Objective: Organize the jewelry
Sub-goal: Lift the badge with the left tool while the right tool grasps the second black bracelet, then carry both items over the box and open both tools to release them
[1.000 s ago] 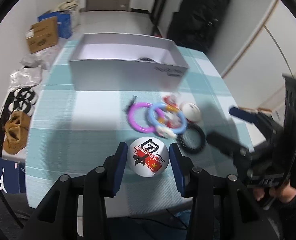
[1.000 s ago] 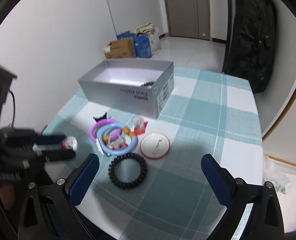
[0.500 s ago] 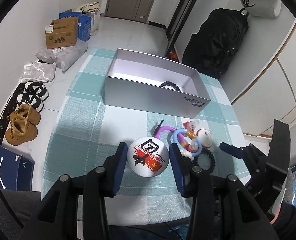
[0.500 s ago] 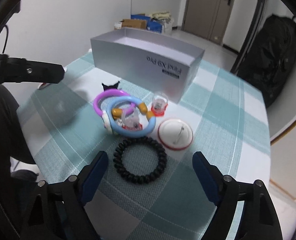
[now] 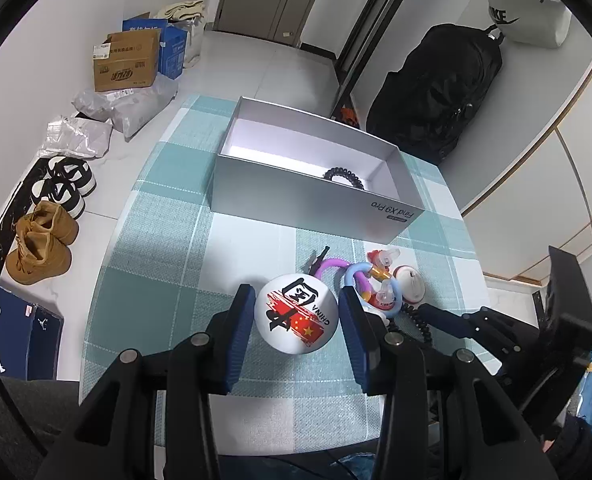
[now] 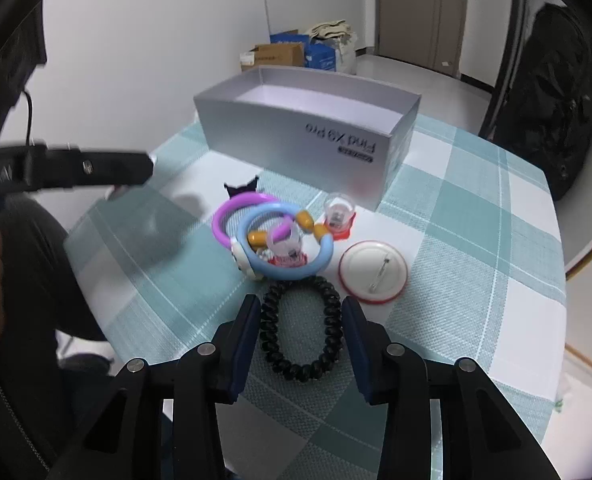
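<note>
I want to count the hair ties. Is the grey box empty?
No, a black coil hair tie lies inside the grey box.

R gripper (image 6: 301, 330) at bottom centre was closing, pads squeezing black coil hair tie (image 6: 300, 330) into an oval. Above it: blue ring (image 6: 323, 256), purple ring (image 6: 232, 212), pin badge (image 6: 373, 266) to right. Grey box (image 6: 296, 136) upper centre.

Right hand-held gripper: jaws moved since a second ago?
Yes. Right hand-held gripper jaws are closing; they stood far wider before, now flanking the black coil hair tie before the box.
</note>
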Tool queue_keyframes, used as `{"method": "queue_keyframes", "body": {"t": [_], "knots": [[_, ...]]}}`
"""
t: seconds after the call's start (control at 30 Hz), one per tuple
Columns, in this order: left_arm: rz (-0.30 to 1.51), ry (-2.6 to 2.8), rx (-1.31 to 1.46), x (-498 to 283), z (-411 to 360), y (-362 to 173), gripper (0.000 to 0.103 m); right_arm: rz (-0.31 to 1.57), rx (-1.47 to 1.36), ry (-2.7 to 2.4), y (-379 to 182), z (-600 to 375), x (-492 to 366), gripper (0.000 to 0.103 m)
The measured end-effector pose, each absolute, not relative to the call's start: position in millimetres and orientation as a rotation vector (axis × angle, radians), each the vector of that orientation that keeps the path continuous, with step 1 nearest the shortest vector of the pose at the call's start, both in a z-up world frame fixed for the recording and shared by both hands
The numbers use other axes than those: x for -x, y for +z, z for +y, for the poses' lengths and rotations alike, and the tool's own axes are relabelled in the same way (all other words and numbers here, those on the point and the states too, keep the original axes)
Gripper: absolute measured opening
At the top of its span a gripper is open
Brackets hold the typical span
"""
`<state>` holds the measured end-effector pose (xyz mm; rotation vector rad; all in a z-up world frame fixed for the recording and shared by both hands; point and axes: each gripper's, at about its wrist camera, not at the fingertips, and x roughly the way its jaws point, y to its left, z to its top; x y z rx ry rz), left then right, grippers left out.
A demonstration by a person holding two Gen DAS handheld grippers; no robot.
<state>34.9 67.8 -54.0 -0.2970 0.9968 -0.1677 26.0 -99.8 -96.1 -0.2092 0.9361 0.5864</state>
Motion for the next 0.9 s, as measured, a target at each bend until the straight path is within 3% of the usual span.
{"method": "queue_keyframes", "body": {"t": [0.7, 0.9], "knots": [[0.886, -0.202, 0.293, -70, 58, -22, 0.037, 0.803, -0.162, 0.626, -37, -139, -70, 0.040], [0.865, -0.188, 0.255, -98, 55, -17, 0.037, 0.755, -0.140, 0.662, -13, -129, -96, 0.040]]}}
